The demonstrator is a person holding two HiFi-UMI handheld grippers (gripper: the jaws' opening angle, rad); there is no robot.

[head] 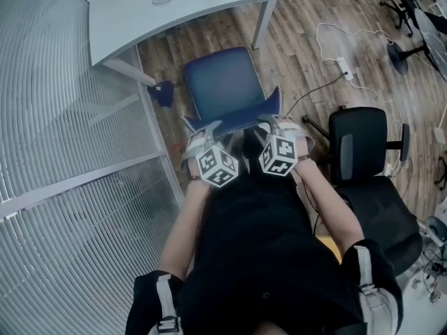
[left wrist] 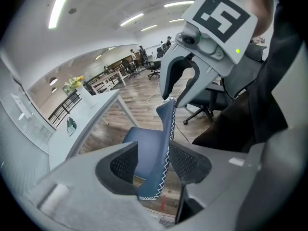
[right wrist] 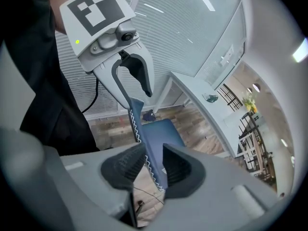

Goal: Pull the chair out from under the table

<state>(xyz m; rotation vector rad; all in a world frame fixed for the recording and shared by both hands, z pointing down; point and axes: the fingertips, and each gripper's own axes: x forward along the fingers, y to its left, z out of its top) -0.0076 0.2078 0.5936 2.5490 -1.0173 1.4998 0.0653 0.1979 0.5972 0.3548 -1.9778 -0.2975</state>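
**Straddling the backrest, both grips slack**

On the left gripper [left wrist: 153, 163] the jaws are spread wide. The stitched top edge of the backrest [left wrist: 164, 129] stands between the pads, unpinched. On the right gripper [right wrist: 154, 165] the jaws are likewise apart around the same edge, with a sliver of floor [right wrist: 139, 196] showing beside it. No squeeze seen.

The edge's long axis runs side to side across the person, with one gripper at each corner, so neither hand is nearer. The chair [head: 223, 86] lies ahead of and below the jaws, its seat clear of the table [head: 140, 9] beyond.

Judgement: the pull looks done. Any further drag means re-closing and drawing straight back.
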